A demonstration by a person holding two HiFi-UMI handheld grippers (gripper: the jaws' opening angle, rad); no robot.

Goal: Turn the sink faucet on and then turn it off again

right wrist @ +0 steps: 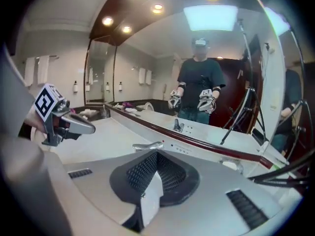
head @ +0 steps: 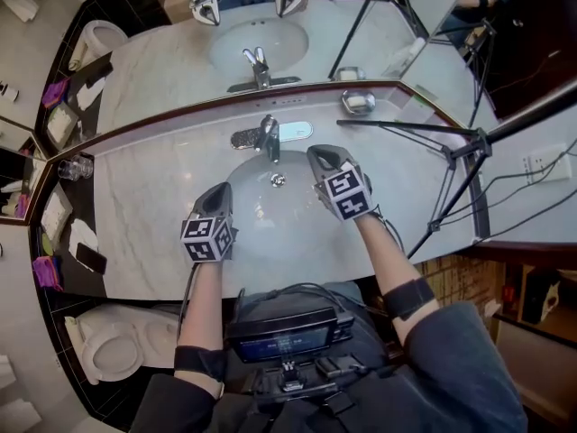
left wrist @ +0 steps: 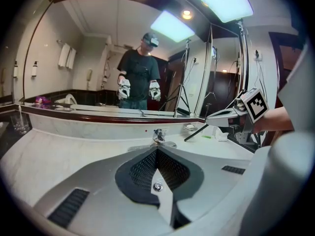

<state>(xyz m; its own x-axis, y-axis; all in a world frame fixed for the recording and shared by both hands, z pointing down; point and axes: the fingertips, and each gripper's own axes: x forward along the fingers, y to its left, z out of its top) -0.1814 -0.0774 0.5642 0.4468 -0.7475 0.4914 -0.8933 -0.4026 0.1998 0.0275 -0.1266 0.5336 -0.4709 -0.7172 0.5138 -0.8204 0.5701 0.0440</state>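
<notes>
The chrome faucet (head: 268,139) stands at the back of the oval white basin (head: 261,233) in the marble counter; I see no stream of water under its spout. My right gripper (head: 321,157) hovers over the basin's right part, just right of the faucet and apart from it, jaws shut and empty. My left gripper (head: 219,194) hangs over the basin's left part, nearer to me, also shut and empty. In the left gripper view the faucet (left wrist: 158,137) shows just beyond the closed jaws. In the right gripper view the faucet's lever (right wrist: 146,146) lies just past the closed tips.
A soap dish (head: 358,103) sits on the counter behind and to the right of the sink. A black tripod (head: 455,156) leans over the counter's right end. A glass (head: 74,168) stands at the far left, and a wide mirror (head: 257,25) backs the counter.
</notes>
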